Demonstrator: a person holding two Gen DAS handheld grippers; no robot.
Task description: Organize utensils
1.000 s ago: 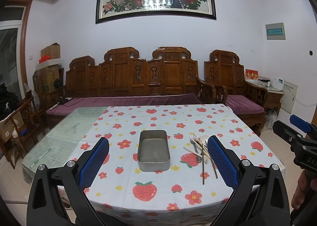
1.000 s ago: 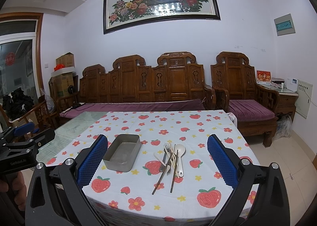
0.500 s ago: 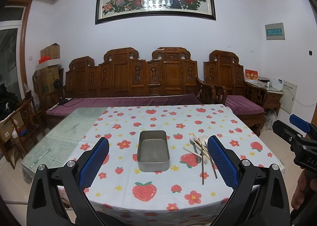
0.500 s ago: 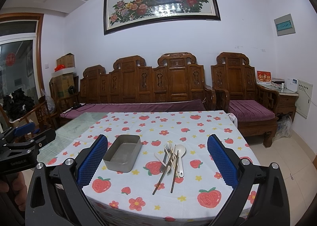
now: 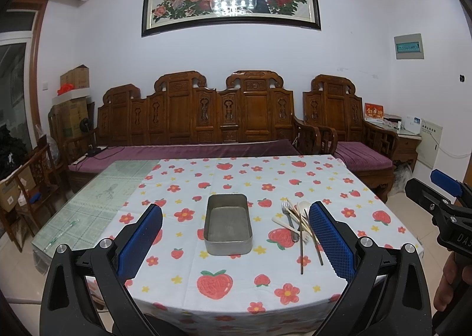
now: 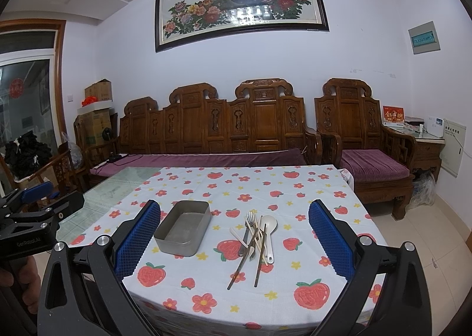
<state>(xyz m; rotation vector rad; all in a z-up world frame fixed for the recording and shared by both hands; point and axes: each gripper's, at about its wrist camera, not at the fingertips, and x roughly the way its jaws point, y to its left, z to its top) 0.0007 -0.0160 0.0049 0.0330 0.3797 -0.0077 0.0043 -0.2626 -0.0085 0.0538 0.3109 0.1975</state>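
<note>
Right wrist: "GenRobot.AI" on hand-held gripper (image 6: 41, 215)

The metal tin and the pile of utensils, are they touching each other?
Apart. The right wrist view shows bare tablecloth between the metal tin and the pile of utensils; the left wrist view shows the same gap.

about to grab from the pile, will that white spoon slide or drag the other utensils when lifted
The white plastic-looking spoon probably is light and stiff, so it should lift easily. Dark brown chopsticks and pale sticks lie crossed beside and partly over its handle, so they may shift with it. On the strawberry-print tablecloth it likely slides little.
</note>
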